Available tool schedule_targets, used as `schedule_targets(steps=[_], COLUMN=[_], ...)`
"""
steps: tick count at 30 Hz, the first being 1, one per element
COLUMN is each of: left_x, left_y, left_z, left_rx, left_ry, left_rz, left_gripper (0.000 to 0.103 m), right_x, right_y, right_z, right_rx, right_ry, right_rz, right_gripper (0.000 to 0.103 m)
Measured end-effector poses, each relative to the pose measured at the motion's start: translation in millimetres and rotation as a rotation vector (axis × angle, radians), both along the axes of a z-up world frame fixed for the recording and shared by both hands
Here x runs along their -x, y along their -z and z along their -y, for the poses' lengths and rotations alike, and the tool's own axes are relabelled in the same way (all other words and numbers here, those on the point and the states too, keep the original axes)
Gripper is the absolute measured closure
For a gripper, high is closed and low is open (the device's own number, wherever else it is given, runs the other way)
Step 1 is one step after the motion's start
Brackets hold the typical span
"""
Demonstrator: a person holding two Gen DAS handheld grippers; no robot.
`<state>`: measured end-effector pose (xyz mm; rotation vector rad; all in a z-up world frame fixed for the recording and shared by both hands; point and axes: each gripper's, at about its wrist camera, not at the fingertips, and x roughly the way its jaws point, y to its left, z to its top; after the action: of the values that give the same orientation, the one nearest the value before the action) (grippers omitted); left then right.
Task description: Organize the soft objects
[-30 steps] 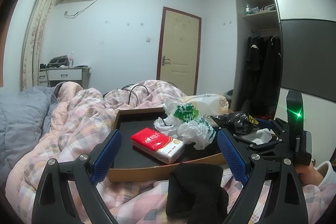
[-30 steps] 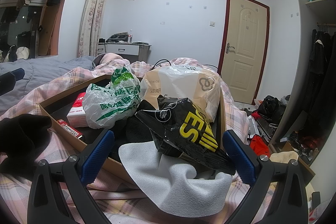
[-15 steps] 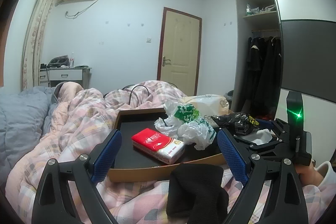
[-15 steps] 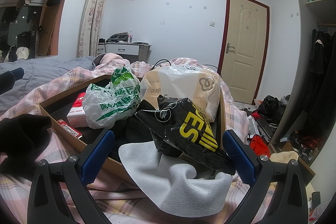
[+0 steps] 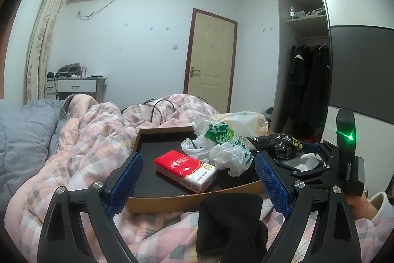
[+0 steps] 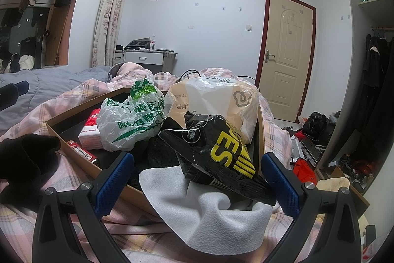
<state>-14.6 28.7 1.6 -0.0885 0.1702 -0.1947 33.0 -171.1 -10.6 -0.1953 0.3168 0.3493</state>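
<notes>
A: Hovering over the bed, both grippers are gaping wide, holding nothing. The left gripper (image 5: 197, 184) is pointing at the tray (image 5: 187, 200); a black sock (image 5: 231, 221) is lying just below it, outside the tray.

B: So sorting seems barely begun. The right gripper (image 6: 197, 179) is facing a white cloth (image 6: 211, 211) under the black bag (image 6: 216, 152) reading "ES". Next it probably needs lowering and closing on cloth alone.

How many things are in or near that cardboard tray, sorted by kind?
Plastic bags: 3 — green-printed bag, beige bag, black-and-yellow bag
Tissue packs: 1 — red tissue pack
Cloths: 2 — white cloth, black cloth
Total: 6
</notes>
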Motion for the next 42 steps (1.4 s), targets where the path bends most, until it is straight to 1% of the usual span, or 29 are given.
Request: schedule_targets(steps=[4,9,12,15,16,17,20,24,27,29,30,31,32,33,34,36,40,42], left_x=[0,0,-1,-3,-4,-5,-4,-5,-4,-5,-5,-5,-5,-5,-6,-6,-5,-5], left_y=[0,1,2,3,4,3,3,3,2,2,2,2,2,2,2,2,2,2], left_z=[0,-4,-8,-10,-10,-10,-8,-8,-8,-9,-9,-9,-9,-9,-9,-9,-9,-9], left_rx=[-0.004,0.021,0.044,0.052,0.051,0.049,0.041,0.039,0.043,0.045,0.046,0.046,0.046,0.046,0.046,0.046,0.047,0.047], left_ry=[0.004,0.009,0.011,0.001,0.001,0.000,-0.002,-0.001,0.000,0.000,0.000,0.001,0.000,0.000,0.001,0.001,0.001,0.001], left_rz=[0.002,-0.003,-0.010,-0.023,-0.026,-0.028,-0.026,-0.027,-0.031,-0.034,-0.036,-0.037,-0.038,-0.039,-0.039,-0.039,-0.039,-0.039], left_gripper=[0.012,0.012,0.012,0.012,0.012,0.012,0.012,0.012,0.012,0.012,0.012,0.012,0.012,0.012,0.012,0.012,0.012,0.012], right_x=[-1,-1,6,16,16,15,8,-10,-16,-17,-20,-21,-22,-23,-24,-25,-21,-16], right_y=[0,0,-3,-12,-15,-16,-25,-25,-19,-16,-12,-11,-9,-7,-7,-7,-9,-10], right_z=[-1,-2,2,7,7,3,-1,-20,-30,-28,-29,-26,-25,-23,-21,-18,-12,-9], right_rx=[0.000,-0.012,-0.040,-0.085,-0.090,-0.096,-0.128,-0.070,-0.023,-0.017,-0.009,-0.005,-0.002,-0.004,-0.005,-0.001,-0.012,-0.026], right_ry=[0.000,0.010,0.016,0.010,0.009,0.002,-0.042,-0.059,-0.037,-0.016,-0.004,0.010,0.027,0.041,0.052,0.074,0.078,0.089], right_rz=[0.001,0.013,0.041,0.091,0.095,0.093,0.053,0.011,-0.007,-0.028,-0.048,-0.059,-0.064,-0.068,-0.072,-0.077,-0.065,-0.041], right_gripper=[0.001,0.001,0.001,0.001,0.001,0.001,0.001,0.001,0.001,0.008,0.020,0.027,0.028,0.032,0.039,0.051,0.055,0.057])
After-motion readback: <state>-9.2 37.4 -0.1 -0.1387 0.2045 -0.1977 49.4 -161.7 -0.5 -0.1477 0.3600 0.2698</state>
